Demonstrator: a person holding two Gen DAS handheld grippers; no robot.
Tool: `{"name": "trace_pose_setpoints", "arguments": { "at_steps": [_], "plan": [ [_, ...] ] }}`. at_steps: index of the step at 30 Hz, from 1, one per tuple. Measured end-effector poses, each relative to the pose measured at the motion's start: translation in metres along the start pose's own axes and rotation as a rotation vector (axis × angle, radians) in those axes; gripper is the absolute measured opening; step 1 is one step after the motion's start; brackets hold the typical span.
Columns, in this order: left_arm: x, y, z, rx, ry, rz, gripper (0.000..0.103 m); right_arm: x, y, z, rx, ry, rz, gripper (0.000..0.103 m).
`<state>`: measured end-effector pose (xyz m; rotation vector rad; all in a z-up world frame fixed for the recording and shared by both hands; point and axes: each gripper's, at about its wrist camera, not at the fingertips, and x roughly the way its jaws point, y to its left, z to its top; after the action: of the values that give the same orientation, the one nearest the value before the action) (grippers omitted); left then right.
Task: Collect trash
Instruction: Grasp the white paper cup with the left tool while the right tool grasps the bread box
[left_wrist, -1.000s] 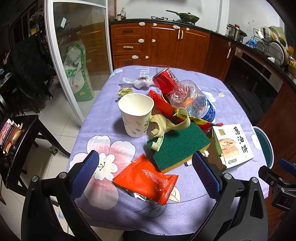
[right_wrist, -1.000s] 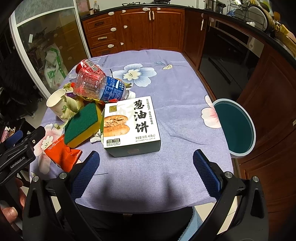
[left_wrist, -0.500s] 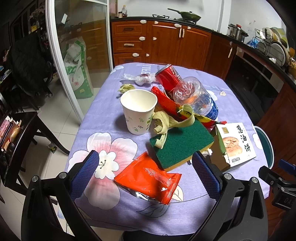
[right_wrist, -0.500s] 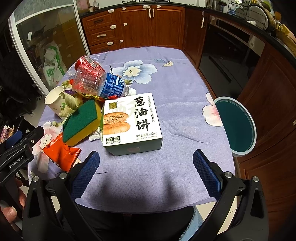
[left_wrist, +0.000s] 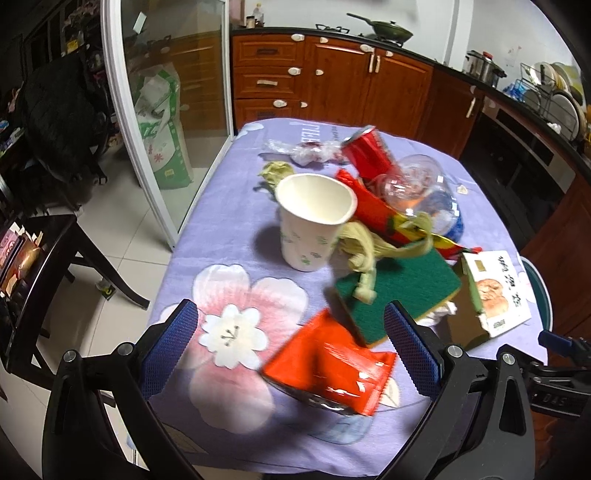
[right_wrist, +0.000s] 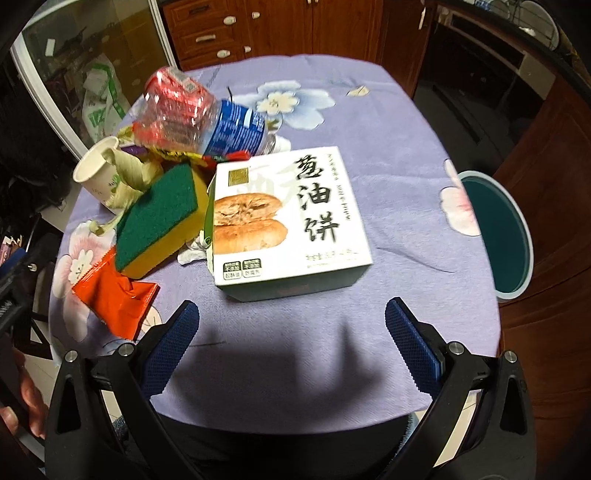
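- Left gripper (left_wrist: 287, 347): jaws spread wide, nothing between the blue textured pads (left_wrist: 168, 347), both fingers pointing forward and slightly downward from the bottom of its own view.
- Right gripper (right_wrist: 290, 347): likewise wide open and empty, blue pads (right_wrist: 412, 352) well apart, black finger frames reaching in from the lower corners.
- Seen from the left wrist camera: part of the right gripper's black body at the far right edge, low and beside.
- Seen from the right wrist camera: bare hand (right_wrist: 22, 402) at the lower left edge, fingers curled around the left gripper's handle.
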<state>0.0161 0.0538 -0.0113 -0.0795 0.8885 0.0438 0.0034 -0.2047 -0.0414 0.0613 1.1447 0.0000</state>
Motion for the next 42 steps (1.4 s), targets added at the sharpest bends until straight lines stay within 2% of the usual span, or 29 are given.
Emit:
{"name": "trace_pose_setpoints", "arguments": {
  "at_steps": [5, 9, 13, 17, 21, 25, 28, 31, 32, 33, 34, 36, 38, 42],
  "plan": [
    [0.017, 0.025, 0.014, -0.025, 0.028, 0.001, 0.100, 0.024, 0.016, 0.004, -0.003, 0.046, -0.035, 0.097],
    [0.030, 0.037, 0.039, -0.056, 0.027, -0.013, 0.100, 0.036, 0.021, 0.007, 0.010, 0.052, -0.076, 0.097],
    [0.048, 0.039, 0.069, -0.068, 0.021, -0.028, 0.100, 0.042, 0.009, 0.008, 0.054, 0.045, -0.114, 0.097],
    [0.075, 0.028, 0.083, -0.018, 0.051, -0.015, 0.100, 0.040, -0.010, 0.009, 0.101, 0.025, -0.154, 0.097],
    [0.091, 0.026, 0.072, 0.030, 0.095, 0.000, 0.094, 0.032, -0.036, 0.012, 0.168, -0.024, -0.178, 0.096],
    [0.096, 0.031, 0.051, 0.052, 0.131, 0.003, 0.094, 0.024, -0.051, 0.015, 0.210, -0.075, -0.188, 0.080],
    [0.098, 0.033, 0.033, 0.068, 0.156, 0.003, 0.089, 0.022, -0.053, 0.019, 0.204, -0.098, -0.189, 0.071],
    [0.100, 0.034, 0.020, 0.078, 0.182, 0.005, 0.074, 0.024, -0.052, 0.025, 0.184, -0.117, -0.164, 0.051],
    [0.100, 0.034, 0.017, 0.074, 0.187, 0.002, 0.065, 0.024, -0.052, 0.026, 0.173, -0.122, -0.151, 0.041],
    [0.100, 0.036, 0.015, 0.067, 0.196, -0.003, 0.055, 0.025, -0.052, 0.028, 0.169, -0.124, -0.136, 0.035],
    [0.100, 0.037, 0.014, 0.061, 0.205, -0.011, 0.050, 0.026, -0.053, 0.029, 0.166, -0.126, -0.115, 0.024],
    [0.098, 0.036, 0.011, 0.054, 0.212, -0.020, 0.020, 0.025, -0.056, 0.032, 0.163, -0.133, -0.084, 0.015],
    [0.092, 0.034, 0.009, 0.059, 0.202, -0.019, 0.009, 0.020, -0.060, 0.034, 0.164, -0.147, -0.046, 0.006],
    [0.076, 0.027, 0.005, 0.081, 0.179, -0.008, 0.006, 0.004, -0.067, 0.037, 0.157, -0.184, -0.003, 0.005]
  ]
}}
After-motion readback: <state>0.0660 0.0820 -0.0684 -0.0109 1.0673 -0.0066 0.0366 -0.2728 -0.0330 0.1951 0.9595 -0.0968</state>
